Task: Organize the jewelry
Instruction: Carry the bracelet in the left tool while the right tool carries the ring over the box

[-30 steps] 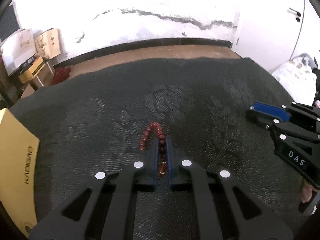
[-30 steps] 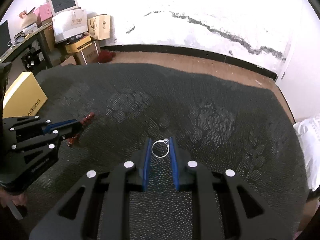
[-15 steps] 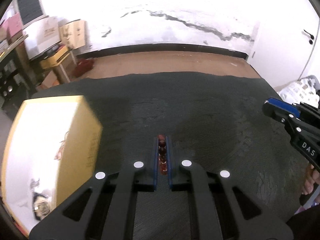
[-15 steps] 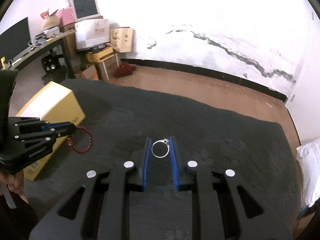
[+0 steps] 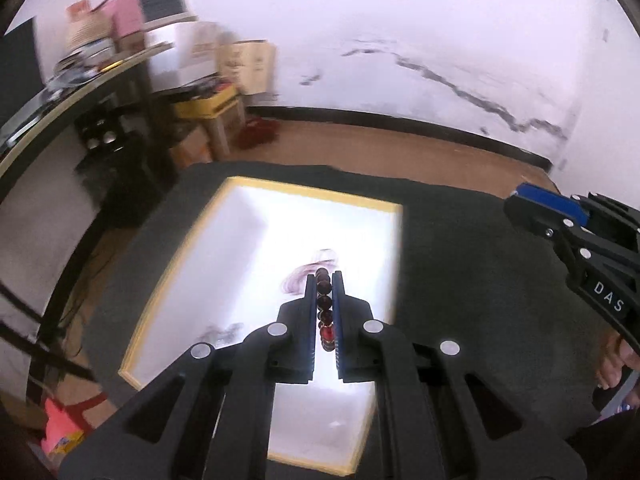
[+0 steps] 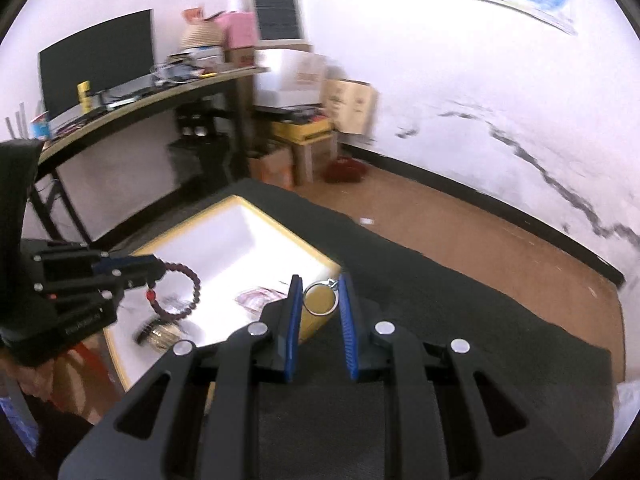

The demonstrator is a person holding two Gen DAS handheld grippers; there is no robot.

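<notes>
Carrying jewelry to the box (image 6: 256,236): our left gripper (image 5: 324,300) clamps the bead bracelet (image 6: 182,292) above the box's white inside; our right gripper (image 6: 320,300) pinches the ring (image 6: 319,301) near its right wall. Next, we judge: lower, release.

The open box (image 6: 224,240) is set on the cloth-covered table (image 6: 460,320), left of the right gripper (image 6: 320,300). The bead bracelet (image 6: 182,292) is held above the box interior by the left gripper (image 5: 324,280); the ring (image 6: 320,300) is held beside the box's near corner.
</notes>
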